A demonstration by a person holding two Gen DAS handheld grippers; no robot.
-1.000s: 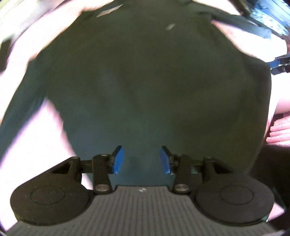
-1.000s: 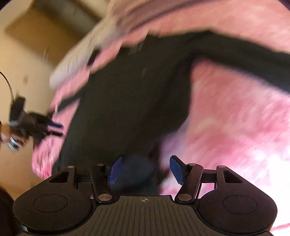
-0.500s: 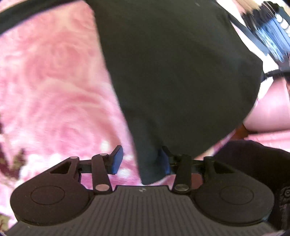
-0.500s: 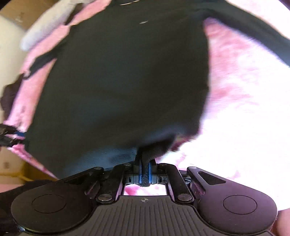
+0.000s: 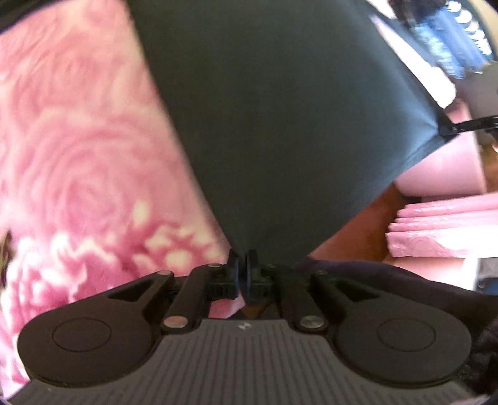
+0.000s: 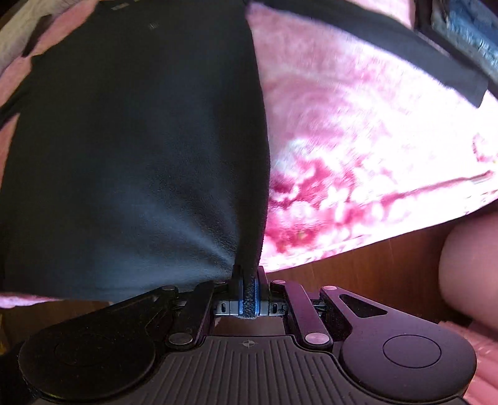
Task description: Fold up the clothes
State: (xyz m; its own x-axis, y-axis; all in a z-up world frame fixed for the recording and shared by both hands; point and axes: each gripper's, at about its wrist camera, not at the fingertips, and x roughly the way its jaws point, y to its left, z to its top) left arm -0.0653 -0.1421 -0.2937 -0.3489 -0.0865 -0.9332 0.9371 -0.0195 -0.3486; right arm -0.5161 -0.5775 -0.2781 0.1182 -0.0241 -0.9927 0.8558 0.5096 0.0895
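Left wrist view: your left gripper (image 5: 242, 268) has just closed on one hem corner of the shirt (image 5: 280, 109); your right gripper (image 6: 248, 291) clamps the other. Shirt runs lengthwise away across the blanket (image 6: 358, 140).

My left gripper (image 5: 242, 268) has just been closing and now pinches a corner of the dark shirt (image 5: 280, 109), which stretches taut above the pink flowered blanket (image 5: 77, 155). My right gripper (image 5: 451, 127) grips the far corner.

No words, brands or numbers can be read anywhere. The small pale tag (image 6: 152, 25) on the dark shirt (image 6: 140, 140) is too blurred to make out.
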